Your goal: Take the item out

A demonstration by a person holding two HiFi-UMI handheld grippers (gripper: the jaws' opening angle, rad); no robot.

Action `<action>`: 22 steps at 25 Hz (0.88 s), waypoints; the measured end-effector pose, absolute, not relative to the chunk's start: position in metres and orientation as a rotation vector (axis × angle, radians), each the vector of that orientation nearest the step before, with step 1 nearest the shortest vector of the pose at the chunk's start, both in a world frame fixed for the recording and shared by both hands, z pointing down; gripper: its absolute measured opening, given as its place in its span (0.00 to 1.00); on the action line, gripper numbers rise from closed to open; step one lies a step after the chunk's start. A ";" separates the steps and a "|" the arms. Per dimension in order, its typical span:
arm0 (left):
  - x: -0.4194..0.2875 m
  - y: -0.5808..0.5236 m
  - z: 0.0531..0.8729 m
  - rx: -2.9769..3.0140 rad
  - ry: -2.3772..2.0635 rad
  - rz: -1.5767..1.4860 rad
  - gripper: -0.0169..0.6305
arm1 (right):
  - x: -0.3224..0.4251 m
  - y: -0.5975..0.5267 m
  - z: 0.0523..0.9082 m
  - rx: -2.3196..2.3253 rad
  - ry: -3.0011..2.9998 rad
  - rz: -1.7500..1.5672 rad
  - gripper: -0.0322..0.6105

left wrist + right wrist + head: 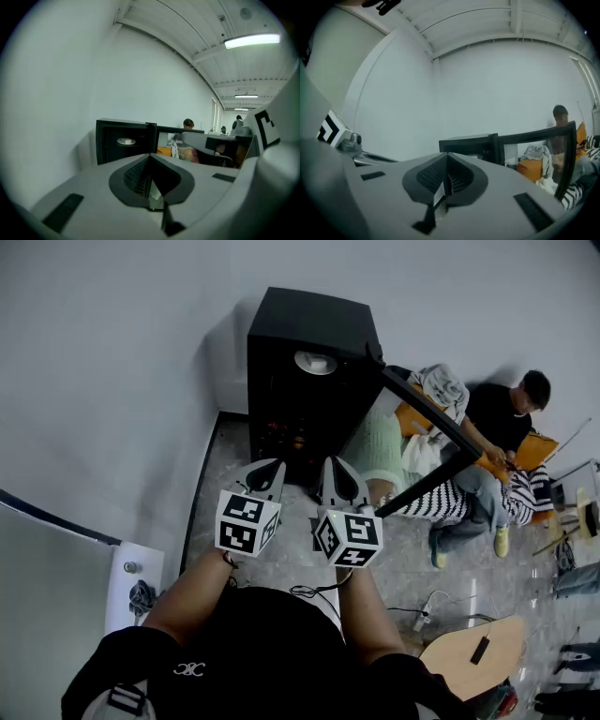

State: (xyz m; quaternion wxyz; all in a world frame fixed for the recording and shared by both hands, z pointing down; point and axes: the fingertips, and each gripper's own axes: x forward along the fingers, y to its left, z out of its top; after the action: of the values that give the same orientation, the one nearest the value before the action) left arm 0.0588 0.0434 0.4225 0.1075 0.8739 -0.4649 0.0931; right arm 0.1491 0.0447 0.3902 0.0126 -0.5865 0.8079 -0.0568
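Facing the black cabinet (309, 320), its glass door (427, 413) swung wide, a person holds the left tongs (269, 468) and right tongs (337, 465) clenched and empty, short of the opening. The white dish (316, 362) sits on a shelf high inside. A reach with shut jaws may knock it; the door could snag an arm.

Bright, even indoor light; a ceiling strip lamp (253, 41) glares overhead. Fisheye bends every edge, and both gripper views have black corners.
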 end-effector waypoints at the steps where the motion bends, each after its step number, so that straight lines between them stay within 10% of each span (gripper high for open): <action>1: 0.057 0.044 0.422 2.573 -1.370 0.274 0.04 | 0.146 0.045 0.391 -1.829 2.519 -0.177 0.06; 22: 0.026 0.048 0.420 2.575 -1.366 0.249 0.04 | 0.123 0.048 0.398 -1.925 2.455 -0.161 0.06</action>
State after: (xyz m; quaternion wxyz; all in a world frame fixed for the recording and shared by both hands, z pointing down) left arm 0.0258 0.0479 0.4199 0.1081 0.8750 -0.4642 0.0847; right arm 0.1231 0.0479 0.3983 0.0091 -0.6162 0.7858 -0.0517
